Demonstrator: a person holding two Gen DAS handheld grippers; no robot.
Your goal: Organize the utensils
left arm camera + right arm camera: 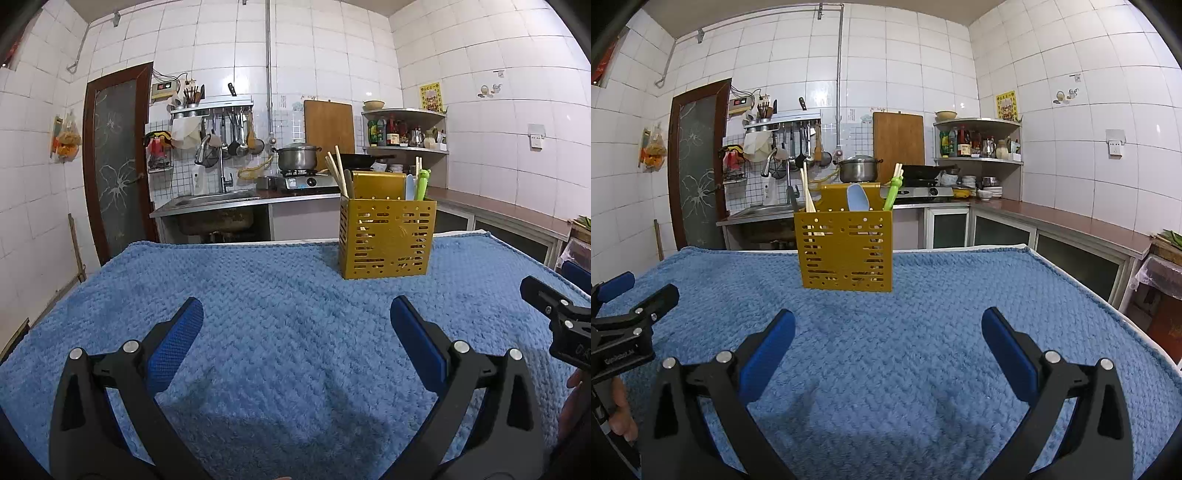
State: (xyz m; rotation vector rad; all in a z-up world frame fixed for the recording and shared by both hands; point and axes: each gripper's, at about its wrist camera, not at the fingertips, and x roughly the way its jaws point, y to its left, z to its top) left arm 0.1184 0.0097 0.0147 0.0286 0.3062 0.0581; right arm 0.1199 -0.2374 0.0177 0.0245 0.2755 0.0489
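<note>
A yellow perforated utensil holder [386, 238] stands upright at the far side of the blue towel [258, 295]; it also shows in the right wrist view [846, 251]. In it stand wooden chopsticks [338, 170], a light blue spoon [857, 197] and a green frog-topped utensil [893, 192]. My left gripper [295, 314] is open and empty, low over the towel, well short of the holder. My right gripper [888, 325] is open and empty, in front of the holder. Each gripper shows at the edge of the other's view.
The towel [923, 314] covers the table; its far edge lies just behind the holder. Beyond are a sink counter [218, 199], a gas stove with a steel pot [297, 157], a corner shelf with bottles [402, 133] and a side counter [1071, 221].
</note>
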